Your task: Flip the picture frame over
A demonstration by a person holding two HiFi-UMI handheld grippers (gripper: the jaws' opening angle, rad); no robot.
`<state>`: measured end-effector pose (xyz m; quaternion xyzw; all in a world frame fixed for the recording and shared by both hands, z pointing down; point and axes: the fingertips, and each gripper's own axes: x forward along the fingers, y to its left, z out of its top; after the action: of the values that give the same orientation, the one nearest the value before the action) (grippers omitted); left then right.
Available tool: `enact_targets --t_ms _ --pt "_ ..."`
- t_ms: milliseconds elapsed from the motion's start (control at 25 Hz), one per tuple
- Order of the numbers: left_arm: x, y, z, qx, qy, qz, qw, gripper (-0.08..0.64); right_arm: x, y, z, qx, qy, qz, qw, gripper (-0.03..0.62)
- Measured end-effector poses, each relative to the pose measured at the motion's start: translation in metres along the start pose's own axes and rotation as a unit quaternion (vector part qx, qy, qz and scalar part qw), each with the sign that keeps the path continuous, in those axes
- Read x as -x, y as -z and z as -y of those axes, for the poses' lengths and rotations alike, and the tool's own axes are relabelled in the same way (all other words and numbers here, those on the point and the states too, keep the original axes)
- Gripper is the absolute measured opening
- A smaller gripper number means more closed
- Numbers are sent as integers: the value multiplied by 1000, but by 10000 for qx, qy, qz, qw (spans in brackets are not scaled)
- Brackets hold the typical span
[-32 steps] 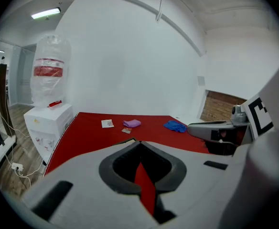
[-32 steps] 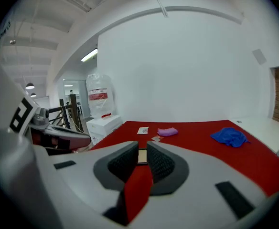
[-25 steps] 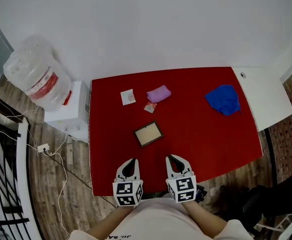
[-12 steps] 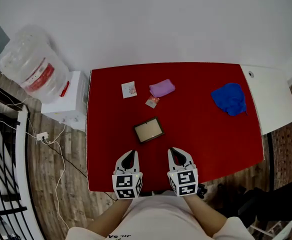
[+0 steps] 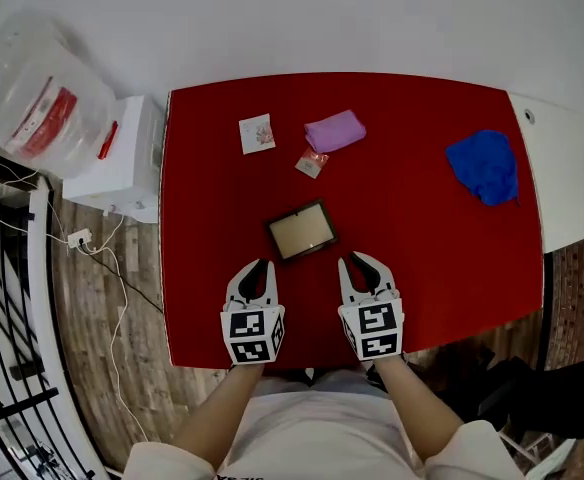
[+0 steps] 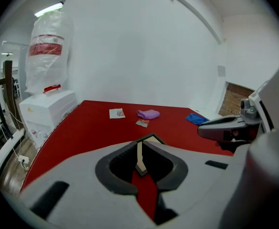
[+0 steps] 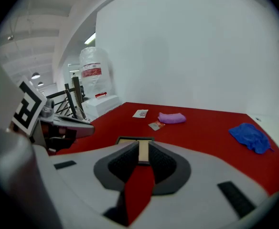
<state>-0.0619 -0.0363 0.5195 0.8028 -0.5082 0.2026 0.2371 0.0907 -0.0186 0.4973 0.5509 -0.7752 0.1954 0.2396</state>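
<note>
A dark-edged picture frame (image 5: 301, 231) with a tan panel facing up lies on the red table (image 5: 422, 248), near its middle. My left gripper (image 5: 257, 268) hovers just short of the frame's near left corner, and my right gripper (image 5: 358, 262) just short of its near right corner. Neither touches it. Both pairs of jaws are opening and stand a narrow slit apart, with nothing between them. The left gripper view has the frame (image 6: 152, 139) showing just past the left gripper (image 6: 142, 145). Likewise, the frame (image 7: 130, 140) lies just beyond the right gripper (image 7: 143, 145) in the right gripper view.
Farther back on the table lie a small card (image 5: 257, 133), a purple cloth (image 5: 334, 130) and a small packet (image 5: 312, 163). A blue cloth (image 5: 484, 166) sits at the right. A white box (image 5: 122, 158) and a water bottle (image 5: 32, 98) stand left of the table, a white surface (image 5: 572, 178) right.
Both grippers have moved forward over the table's near edge and come down close to the picture frame. The frame has not moved.
</note>
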Motion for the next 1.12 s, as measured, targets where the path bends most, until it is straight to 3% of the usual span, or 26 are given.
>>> enact_targets --t_ms 80,200,440,880,1120 --pt "-18 11 -6 -43 -55 -133 9999 46 -16 3 -1 80 -38 -59 9999 91" --pt "-44 33 -12 -37 -140 -418 9990 67 -40 13 2 98 -27 -194 9998 113" --pt "-77 57 -23 417 -293 -792 9956 74 -83 37 15 -23 -50 -582 9983 150" --pt "-90 63 -19 198 -460 -984 9939 66 -116 58 31 -106 -250 -943 9952 158" --pt "-90 64 -15 102 -432 -935 9946 51 -128 70 24 -445 -631 -1189 9899 150"
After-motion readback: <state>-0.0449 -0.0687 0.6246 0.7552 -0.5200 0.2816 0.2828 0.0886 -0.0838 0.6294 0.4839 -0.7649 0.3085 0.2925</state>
